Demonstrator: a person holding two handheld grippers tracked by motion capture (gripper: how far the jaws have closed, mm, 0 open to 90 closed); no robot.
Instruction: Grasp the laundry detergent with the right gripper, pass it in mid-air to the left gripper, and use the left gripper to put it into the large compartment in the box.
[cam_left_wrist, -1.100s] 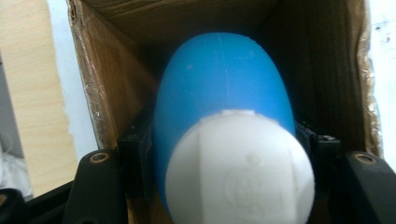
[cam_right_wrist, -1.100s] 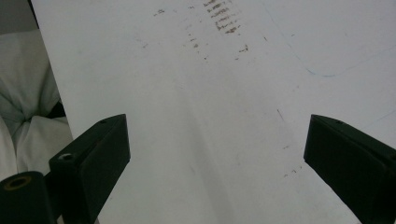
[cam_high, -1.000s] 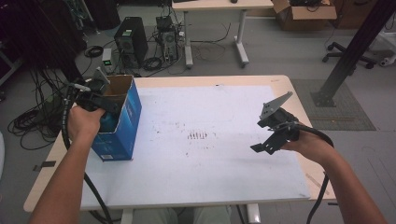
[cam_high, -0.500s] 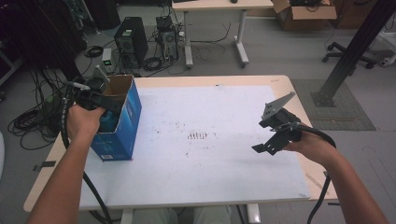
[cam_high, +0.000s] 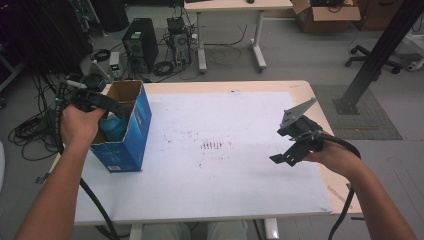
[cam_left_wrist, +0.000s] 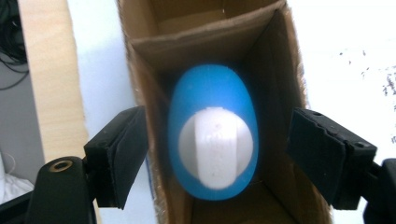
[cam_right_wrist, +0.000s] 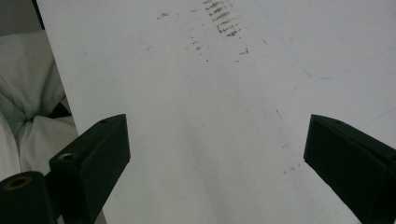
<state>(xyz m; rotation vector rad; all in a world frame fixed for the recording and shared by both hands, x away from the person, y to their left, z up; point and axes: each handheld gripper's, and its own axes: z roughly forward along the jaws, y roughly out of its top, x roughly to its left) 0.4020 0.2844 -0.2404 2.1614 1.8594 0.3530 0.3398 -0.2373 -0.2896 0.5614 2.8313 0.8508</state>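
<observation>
left gripper (cam_left_wrist: 217, 154) just opening above blue bottle (cam_left_wrist: 212, 130) in box (cam_high: 131, 131), right gripper (cam_right_wrist: 217, 163) released

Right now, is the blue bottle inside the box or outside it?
Inside: the bottle stands between the box walls, white cap up.

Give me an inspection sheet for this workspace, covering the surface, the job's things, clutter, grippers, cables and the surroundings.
Surface: white sheet covering a wooden table, with dark smudges near its middle.
Job's things: blue cardboard box standing open-topped at the table's left end; blue bottle with a white cap upright inside it.
Clutter: nothing seen on the table.
Grippers: left gripper above the box mouth, jaws just opening, wide of the bottle and not touching it; right gripper open over bare sheet, holding nothing.
Cables: a black cable trails from each gripper towards the person.
Surroundings: computer tower, tangled floor cables, a second table, a cardboard box on the floor, a black post.
</observation>
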